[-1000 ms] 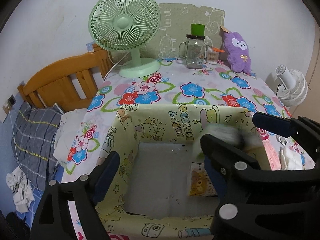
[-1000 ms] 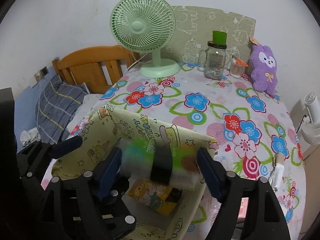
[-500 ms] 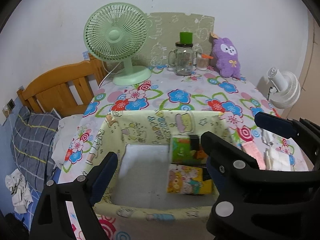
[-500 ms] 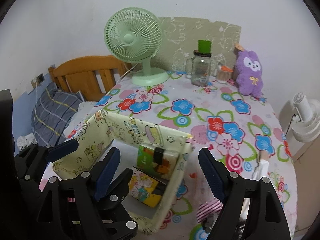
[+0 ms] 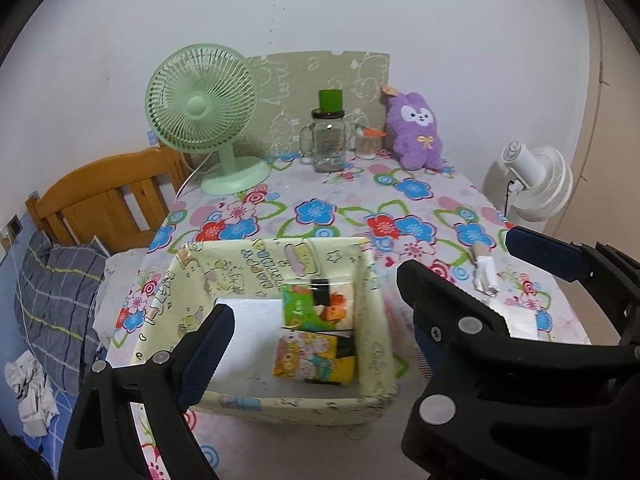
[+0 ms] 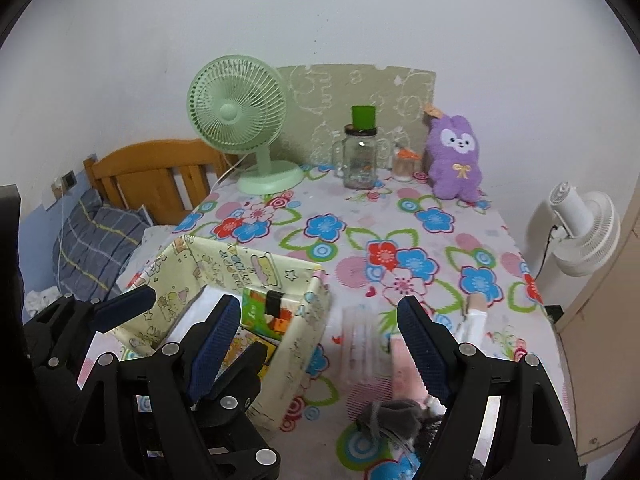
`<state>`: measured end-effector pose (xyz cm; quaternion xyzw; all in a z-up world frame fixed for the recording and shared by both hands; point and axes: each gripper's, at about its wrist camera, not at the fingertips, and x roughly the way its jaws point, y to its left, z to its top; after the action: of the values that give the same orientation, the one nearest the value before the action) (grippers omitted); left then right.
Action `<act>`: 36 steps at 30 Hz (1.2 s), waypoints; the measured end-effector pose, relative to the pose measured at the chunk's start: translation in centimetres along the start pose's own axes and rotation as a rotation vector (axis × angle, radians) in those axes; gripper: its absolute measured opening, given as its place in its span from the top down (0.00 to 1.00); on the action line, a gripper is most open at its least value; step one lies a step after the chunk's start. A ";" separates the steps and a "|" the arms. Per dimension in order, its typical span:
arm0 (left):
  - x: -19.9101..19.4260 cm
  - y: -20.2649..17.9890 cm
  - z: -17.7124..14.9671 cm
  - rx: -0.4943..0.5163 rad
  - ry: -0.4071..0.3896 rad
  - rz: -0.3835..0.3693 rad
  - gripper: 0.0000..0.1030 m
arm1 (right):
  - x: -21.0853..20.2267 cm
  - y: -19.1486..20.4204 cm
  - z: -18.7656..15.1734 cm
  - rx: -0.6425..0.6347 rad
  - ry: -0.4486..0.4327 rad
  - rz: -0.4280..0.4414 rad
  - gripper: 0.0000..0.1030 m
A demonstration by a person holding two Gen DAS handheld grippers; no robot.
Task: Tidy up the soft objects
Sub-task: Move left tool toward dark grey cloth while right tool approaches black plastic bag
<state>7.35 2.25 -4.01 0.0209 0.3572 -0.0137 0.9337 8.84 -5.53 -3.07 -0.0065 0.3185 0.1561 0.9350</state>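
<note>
Against the right wall of the cloth bin (image 5: 372,320), two tissue packs lie in a row: the green pack (image 5: 316,306) toward the far wall, the yellow pack (image 5: 314,356) nearer the front. Judged: packing them tight to one side keeps the left part of the bin floor free for more soft things. Bin stands at the table's (image 5: 432,208) near left corner, close to the left edge.

Left gripper (image 5: 310,308) hangs above the bin's front wall, tilted down, jaws spread wide with nothing between them; the packs show in the gap below.

Right gripper (image 6: 320,344) sits beside it, likewise tilted down, jaws spread and empty. Between its fingers, on the table just right of the bin, lie a clear-wrapped pack (image 6: 362,348) and a pink pack (image 6: 402,364), blurred; a grey cloth (image 6: 392,420) lies near the front edge. Judged: these are the next candidates for the bin.
</note>
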 end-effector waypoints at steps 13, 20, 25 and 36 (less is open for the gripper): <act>-1.8 -3.9 -0.9 0.036 -0.047 -0.063 0.09 | -3.7 -3.0 -1.8 0.038 -0.049 -0.077 0.14; -2.0 -5.8 -1.5 0.033 -0.066 -0.094 0.09 | -4.9 -4.8 -2.9 0.062 -0.067 -0.096 0.13; -1.7 -7.2 -2.1 0.051 -0.078 -0.097 0.09 | -5.2 -6.0 -4.1 0.074 -0.071 -0.109 0.13; -0.1 -10.0 -3.7 0.092 -0.084 -0.164 0.09 | -5.0 -9.1 -6.9 0.135 -0.065 -0.133 0.13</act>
<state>4.42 -7.57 -7.00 0.0339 0.3171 -0.1073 0.9417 3.74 -16.40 -6.35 0.0405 0.2966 0.0719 0.9514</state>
